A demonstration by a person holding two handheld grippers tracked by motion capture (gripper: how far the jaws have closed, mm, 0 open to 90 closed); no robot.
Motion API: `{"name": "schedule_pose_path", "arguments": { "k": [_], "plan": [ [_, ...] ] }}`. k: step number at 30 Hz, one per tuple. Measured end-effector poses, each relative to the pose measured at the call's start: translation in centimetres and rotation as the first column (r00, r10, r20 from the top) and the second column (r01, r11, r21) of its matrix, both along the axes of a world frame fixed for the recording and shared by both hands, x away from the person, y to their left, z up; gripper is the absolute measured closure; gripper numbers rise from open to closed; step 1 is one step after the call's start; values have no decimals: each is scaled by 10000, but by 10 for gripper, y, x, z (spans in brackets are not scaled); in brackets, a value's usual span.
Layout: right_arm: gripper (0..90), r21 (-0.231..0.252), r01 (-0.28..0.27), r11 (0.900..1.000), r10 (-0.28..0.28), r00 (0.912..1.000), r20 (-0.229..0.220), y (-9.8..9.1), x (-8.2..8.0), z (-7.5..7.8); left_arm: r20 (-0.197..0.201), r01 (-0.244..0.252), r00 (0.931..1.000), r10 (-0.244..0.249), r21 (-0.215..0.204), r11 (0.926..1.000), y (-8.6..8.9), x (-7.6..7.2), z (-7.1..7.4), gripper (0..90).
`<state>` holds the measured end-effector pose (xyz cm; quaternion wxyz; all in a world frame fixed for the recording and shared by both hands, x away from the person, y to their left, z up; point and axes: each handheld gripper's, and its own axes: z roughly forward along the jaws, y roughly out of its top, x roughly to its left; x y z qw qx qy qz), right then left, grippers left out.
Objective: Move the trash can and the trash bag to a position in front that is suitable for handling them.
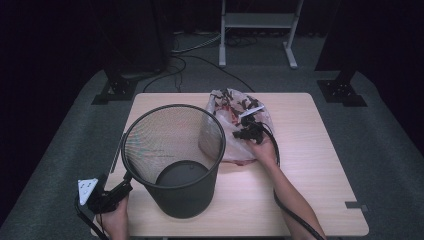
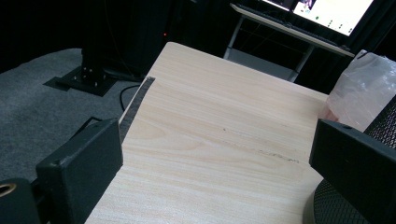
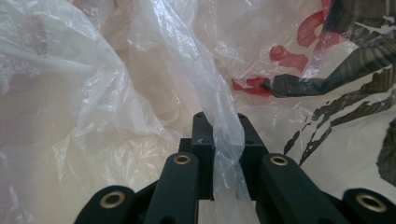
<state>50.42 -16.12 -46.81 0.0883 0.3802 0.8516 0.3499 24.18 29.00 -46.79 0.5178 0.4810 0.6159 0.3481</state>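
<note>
The bag [image 1: 235, 125], a thin clear plastic one printed with red and black, lies crumpled on the table [image 1: 300, 165] just behind and to the right of the bin [image 1: 172, 160], touching its far wall. In the right gripper view a fold of the film [image 3: 224, 135] runs down between the two black jaws, and they are pinched together on it. So the right gripper [image 1: 248, 131] has the bag by a pleat near its top edge, with the person's right hand [image 1: 264, 150] behind it and the cable trailing off toward the near edge.

The bin is a black wire-mesh basket, upright near the front left of the table. Its solid floor shows through the rim and there is no liner in it.

The left gripper [image 1: 117, 192] sits low at the bin's near left side, in the left hand [image 1: 116, 217]. Its own view shows the jaws standing wide apart, bare tabletop between them, and the mesh wall [image 2: 387, 116] just beside the right-hand jaw. It holds nothing; whether that jaw touches the mesh I cannot tell.

The work looks like lining the bin with the bag, and it seems to be at an early stage. The grip on the bag is made. Left to do, as I judge it: lift the bag, find and spread its mouth, lower it into the basket and turn the edge over the rim. The left gripper seems placed to steady the bin or take the other side of the mouth.
</note>
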Motion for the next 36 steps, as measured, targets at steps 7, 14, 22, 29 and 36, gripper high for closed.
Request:
{"name": "schedule_pose_path", "arguments": {
  "k": [7, 14, 22, 29, 36],
  "plan": [
    [842, 48, 185, 9998, -185, 9998, -55, -20, -5, 0, -4, 75, 10000, -75, -31, 10000, -1, 0, 0, 16],
    [849, 156, 443, 9989, -442, 9990, -73, -40, -13, -1, -11, 93, 10000, -93, -4, 10000, -3, 1, -1, 16],
    [854, 242, 558, 9981, -556, 9984, -63, -64, -23, -2, 47, 70, 10000, -69, -39, 10000, -3, 0, -1, 16],
    [862, 257, 708, 9972, -707, 9975, -56, -86, -32, -3, 103, 148, 9998, -147, -83, 9999, -5, 0, -1, 16],
    [869, 525, 980, 9938, -979, 9952, -55, -108, -44, -5, 84, 161, 9998, -161, -17, 9999, -5, 0, -1, 16]
  ]
}}
